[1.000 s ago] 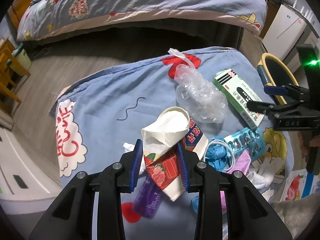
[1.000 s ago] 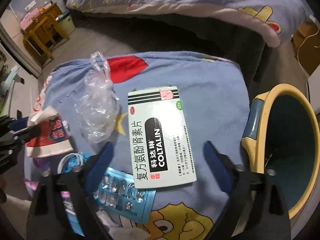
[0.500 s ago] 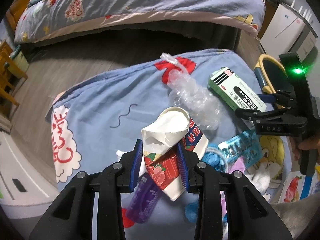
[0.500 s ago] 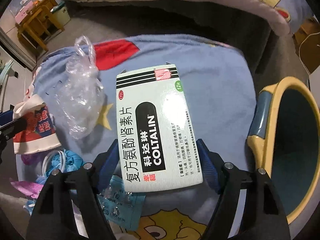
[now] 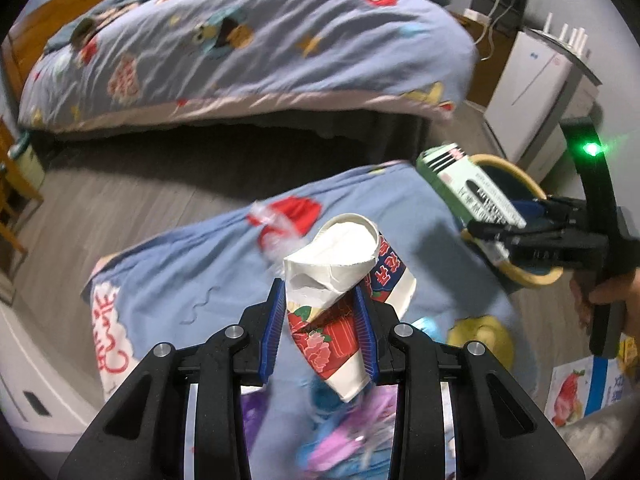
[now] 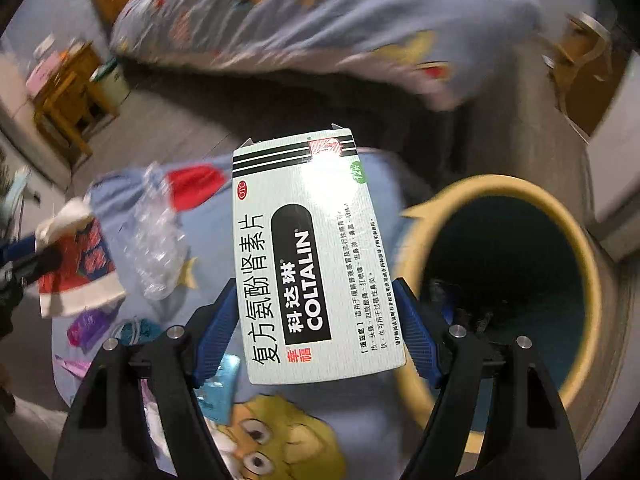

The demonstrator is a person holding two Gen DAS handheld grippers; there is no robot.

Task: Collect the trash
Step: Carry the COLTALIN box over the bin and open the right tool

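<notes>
My left gripper is shut on a crushed red-and-white paper cup and holds it above the blue cartoon blanket. My right gripper is shut on a green-and-white COLTALIN medicine box, lifted off the blanket next to the yellow-rimmed trash bin. The box and right gripper also show in the left wrist view, in front of the bin. A crumpled clear plastic bag lies on the blanket.
A blister pack, purple wrappers and blue trash lie on the blanket. A bed with a cartoon quilt stands behind. A white cabinet is at the right, wooden furniture at the left.
My right gripper closed on the medicine box and lifted it toward the bin. My left gripper rose with the paper cup, away from the blanket.
</notes>
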